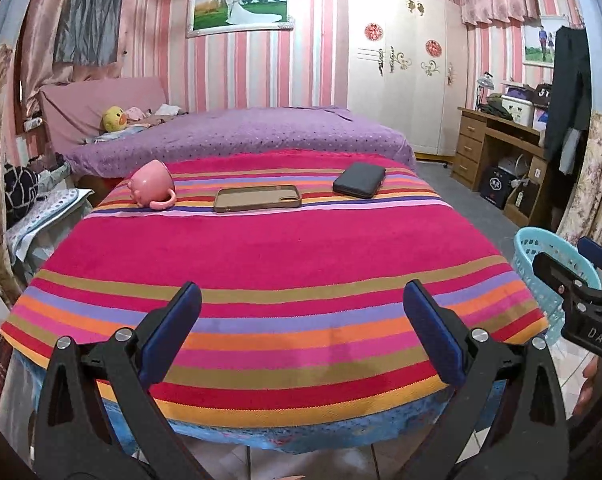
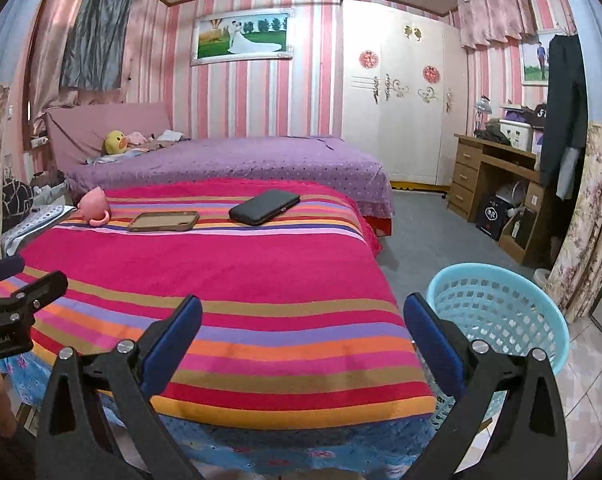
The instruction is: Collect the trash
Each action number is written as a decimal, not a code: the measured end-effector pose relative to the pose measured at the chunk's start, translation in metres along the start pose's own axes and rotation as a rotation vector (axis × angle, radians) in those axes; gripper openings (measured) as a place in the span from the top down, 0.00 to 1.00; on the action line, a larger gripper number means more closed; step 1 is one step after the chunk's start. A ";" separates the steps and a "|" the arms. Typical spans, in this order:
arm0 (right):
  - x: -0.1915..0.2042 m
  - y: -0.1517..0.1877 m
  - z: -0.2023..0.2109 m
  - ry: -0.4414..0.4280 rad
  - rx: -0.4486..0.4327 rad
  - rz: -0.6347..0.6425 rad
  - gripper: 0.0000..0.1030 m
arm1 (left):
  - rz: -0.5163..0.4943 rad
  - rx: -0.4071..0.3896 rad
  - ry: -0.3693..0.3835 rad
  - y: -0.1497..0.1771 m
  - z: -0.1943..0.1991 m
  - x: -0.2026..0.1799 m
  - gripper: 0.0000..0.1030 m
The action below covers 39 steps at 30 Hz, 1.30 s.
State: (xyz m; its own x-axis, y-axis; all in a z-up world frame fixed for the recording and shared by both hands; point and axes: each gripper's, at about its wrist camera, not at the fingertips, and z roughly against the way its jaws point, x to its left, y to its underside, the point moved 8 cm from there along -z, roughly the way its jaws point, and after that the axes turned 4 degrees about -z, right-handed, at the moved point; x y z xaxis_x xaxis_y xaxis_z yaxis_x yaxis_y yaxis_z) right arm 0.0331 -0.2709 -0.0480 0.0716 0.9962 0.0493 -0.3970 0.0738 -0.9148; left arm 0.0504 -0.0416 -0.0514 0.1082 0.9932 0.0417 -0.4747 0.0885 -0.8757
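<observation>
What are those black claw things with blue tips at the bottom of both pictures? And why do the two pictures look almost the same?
Those are grabbers. A person holds one in each hand, and each has a small camera looking out along its two blue fingers. One picture comes from the left gripper, the other from the right gripper, so you see the same room from two spots side by side.

Both grabbers are open and hold nothing.

Ahead is a surface under a striped cloth. At its far end lie a pink mug tipped on its side, a brown phone case and a black wallet. On the floor to the right stands a light blue basket, probably meant for the trash.
</observation>
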 end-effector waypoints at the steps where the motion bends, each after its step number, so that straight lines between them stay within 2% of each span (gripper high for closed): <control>1: 0.003 -0.001 0.001 0.004 -0.009 0.013 0.04 | 0.002 -0.003 0.002 -0.001 0.000 0.001 0.05; 8: 0.012 -0.007 0.002 0.001 -0.034 0.038 0.04 | -0.036 -0.056 -0.032 -0.007 0.007 0.003 0.05; 39: 0.020 -0.011 0.008 0.000 -0.071 0.053 0.04 | -0.025 -0.070 -0.038 -0.008 0.010 0.009 0.05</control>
State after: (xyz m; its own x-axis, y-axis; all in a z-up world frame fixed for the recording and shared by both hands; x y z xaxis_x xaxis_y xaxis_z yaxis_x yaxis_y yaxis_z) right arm 0.0315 -0.2514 -0.0342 0.0527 0.9986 0.0000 -0.3340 0.0176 -0.9424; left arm 0.0464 -0.0328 -0.0393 0.0856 0.9930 0.0812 -0.4102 0.1094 -0.9054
